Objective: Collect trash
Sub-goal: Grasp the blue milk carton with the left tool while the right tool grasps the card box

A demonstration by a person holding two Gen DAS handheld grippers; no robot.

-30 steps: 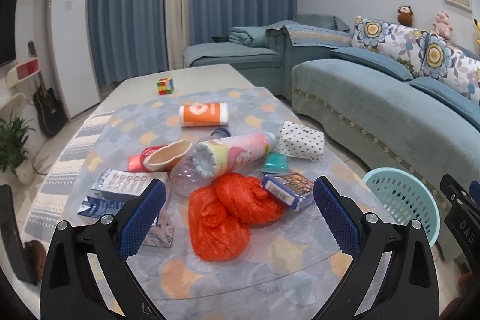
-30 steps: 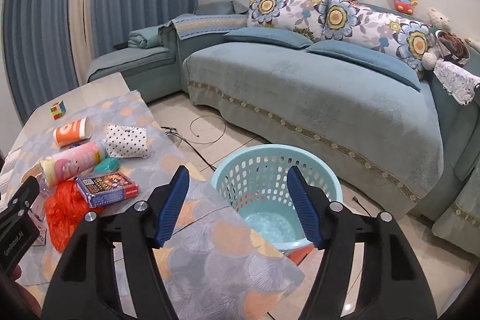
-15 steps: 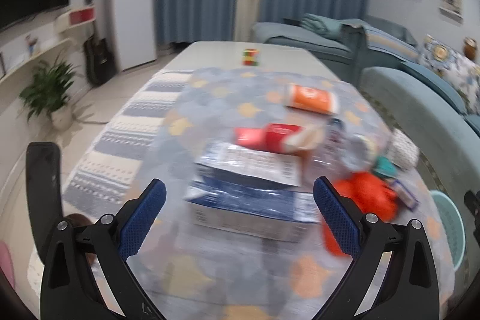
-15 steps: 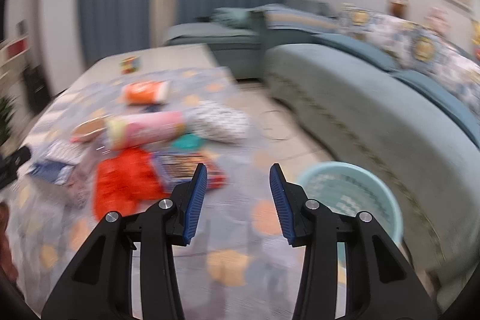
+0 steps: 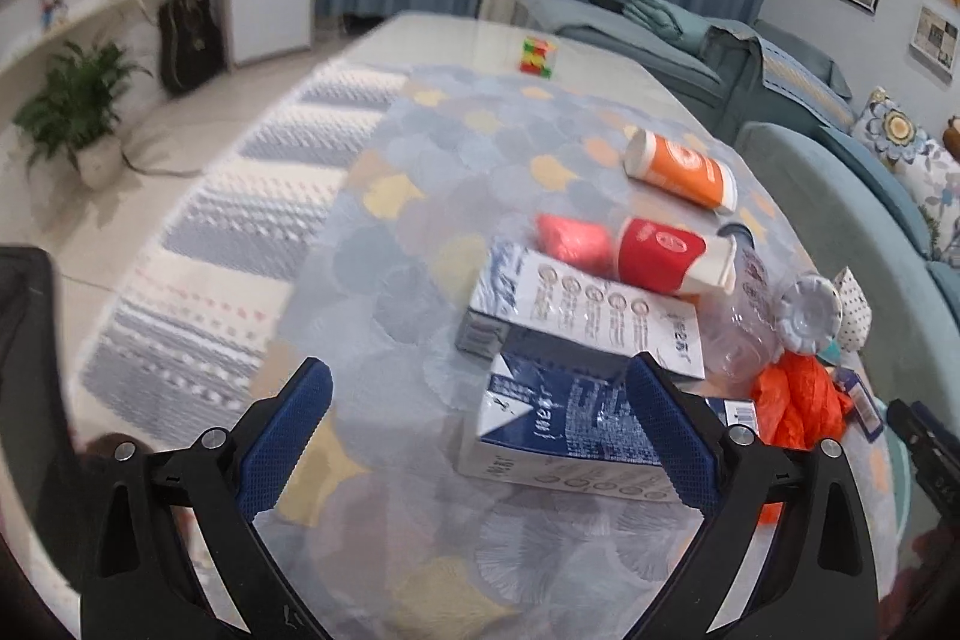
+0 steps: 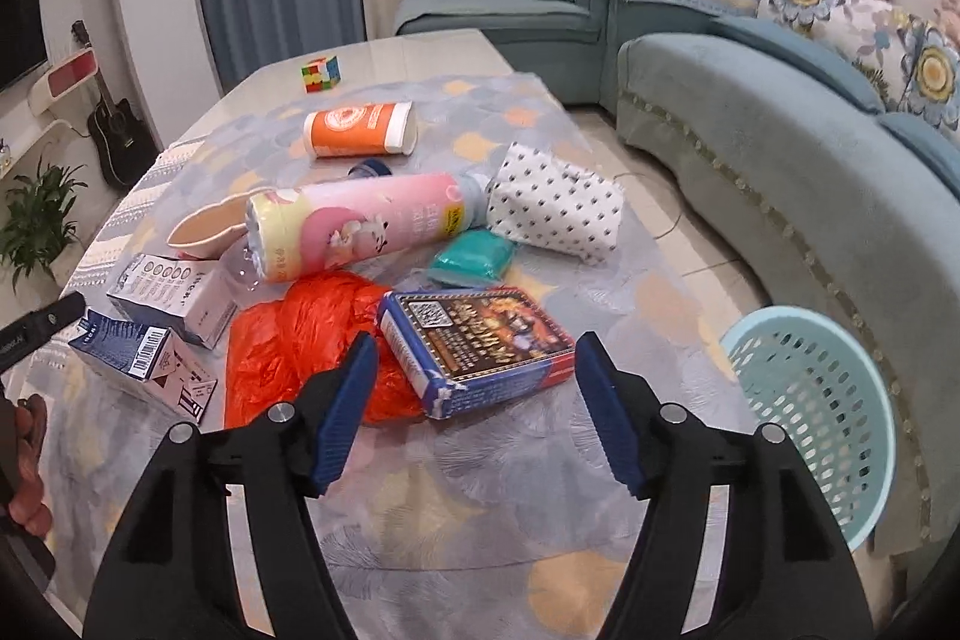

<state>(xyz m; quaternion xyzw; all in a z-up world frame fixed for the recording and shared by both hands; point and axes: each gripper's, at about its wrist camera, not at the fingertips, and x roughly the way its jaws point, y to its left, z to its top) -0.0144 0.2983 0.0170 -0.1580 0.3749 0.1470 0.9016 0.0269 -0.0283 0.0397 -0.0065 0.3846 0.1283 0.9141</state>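
A living-room table (image 6: 456, 532) covered with a patterned blue-grey cloth holds a scatter of rubbish. A second ago the left gripper (image 5: 477, 430) faced the middle of the pile and the right gripper (image 6: 474, 400) looked down into the pale blue plastic laundry-style basket (image 6: 822, 400) on the floor. Both have since swung toward the trash, which suggests two pickups are about to begin at once.

The left gripper, its blue padded fingers (image 5: 288, 436) spread wide and holding nothing, now hovers low over the near left part of the pile. A dark blue and white drink carton (image 5: 558, 430) lies on its side partly between the fingers, nearer the right one, and leans against a white and blue carton (image 5: 576, 316) behind it.

The right gripper, also spread open and empty, now points at a flat blue box with a dark printed lid (image 6: 480, 346), which lies near its fingertips and rests against a crumpled orange plastic bag (image 6: 300, 340).

Farther back lie a pink and yellow plastic bottle (image 6: 360, 226), an orange and white cylindrical container (image 6: 360, 130), a white dotted paper bag (image 6: 555, 208), a red and white paper cup (image 5: 672, 259) and a small teal packet (image 6: 474, 259). A colourful puzzle cube (image 6: 321, 74) sits apart at the far end.

The basket stands beside the table's right edge, in front of a teal sofa (image 6: 780, 148), apparently empty. By this view, collecting has hardly started.
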